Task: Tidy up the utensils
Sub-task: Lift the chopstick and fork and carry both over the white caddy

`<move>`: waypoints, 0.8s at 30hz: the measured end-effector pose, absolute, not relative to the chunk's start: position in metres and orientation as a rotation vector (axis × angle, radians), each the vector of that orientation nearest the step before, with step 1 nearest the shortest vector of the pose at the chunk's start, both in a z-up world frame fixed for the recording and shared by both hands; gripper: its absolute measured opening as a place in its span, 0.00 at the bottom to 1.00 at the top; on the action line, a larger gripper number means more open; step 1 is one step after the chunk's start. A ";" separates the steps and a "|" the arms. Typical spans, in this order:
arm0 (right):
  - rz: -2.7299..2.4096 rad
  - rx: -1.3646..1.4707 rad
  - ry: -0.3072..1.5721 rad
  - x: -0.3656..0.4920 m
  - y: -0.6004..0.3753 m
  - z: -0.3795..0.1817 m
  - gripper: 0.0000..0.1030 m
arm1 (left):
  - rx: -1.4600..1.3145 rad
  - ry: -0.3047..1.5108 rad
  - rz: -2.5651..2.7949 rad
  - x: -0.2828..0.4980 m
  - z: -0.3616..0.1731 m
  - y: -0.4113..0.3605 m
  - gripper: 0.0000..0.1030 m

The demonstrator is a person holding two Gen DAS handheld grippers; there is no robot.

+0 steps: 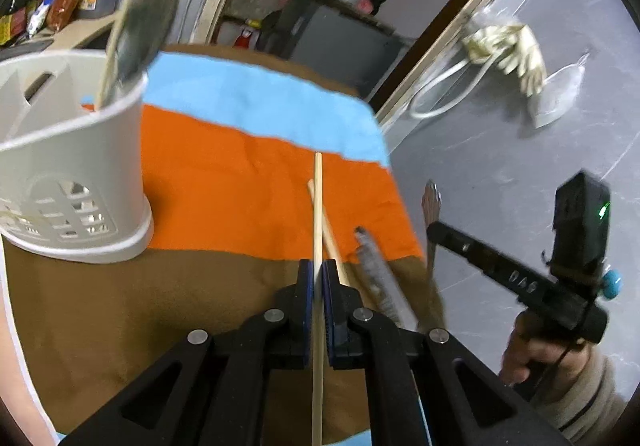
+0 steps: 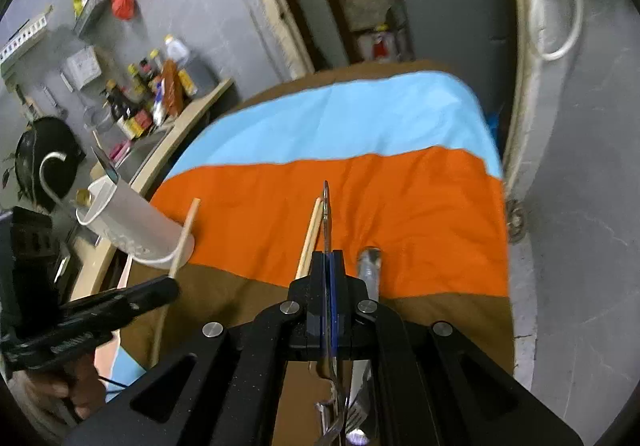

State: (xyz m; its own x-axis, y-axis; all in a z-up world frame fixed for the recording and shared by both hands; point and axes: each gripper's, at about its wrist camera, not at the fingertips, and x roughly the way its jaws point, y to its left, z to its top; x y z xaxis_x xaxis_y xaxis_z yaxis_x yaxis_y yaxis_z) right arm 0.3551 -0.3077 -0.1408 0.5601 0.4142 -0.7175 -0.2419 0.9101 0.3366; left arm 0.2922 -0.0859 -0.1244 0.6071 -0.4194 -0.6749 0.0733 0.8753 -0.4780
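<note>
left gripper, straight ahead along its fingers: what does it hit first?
Probably only cloth. The left gripper, shut on a chopstick, points across the orange cloth toward the blue cloth. The utensil caddy sits well left of that line. Height above the table is unclear.

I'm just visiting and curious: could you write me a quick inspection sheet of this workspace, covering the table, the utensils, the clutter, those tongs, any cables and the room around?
Surface: table under a brown, orange and blue cloth.
Job's things: white utensil holder with a ladle in it; one chopstick and a metal utensil lying on the cloth.
Clutter: nothing seen beyond the utensils.
Tongs: left tongs shut on a chopstick; right tongs shut on a fork.
Cables: thin dark lead by the right hand.
Surroundings: sauce bottles on a counter, grey floor, white hose.
</note>
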 end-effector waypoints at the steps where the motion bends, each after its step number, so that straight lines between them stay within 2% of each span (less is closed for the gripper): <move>1: 0.369 0.214 0.879 0.349 -0.310 -0.137 0.02 | -0.441 0.855 -0.303 0.289 -0.118 -0.082 0.05; 13: 0.245 0.140 0.661 0.300 -0.290 -0.077 0.02 | -0.484 0.736 -0.333 0.279 -0.071 -0.035 0.05; 24: 0.196 0.036 0.541 0.267 -0.268 -0.024 0.02 | -0.480 0.695 -0.357 0.270 -0.061 -0.013 0.05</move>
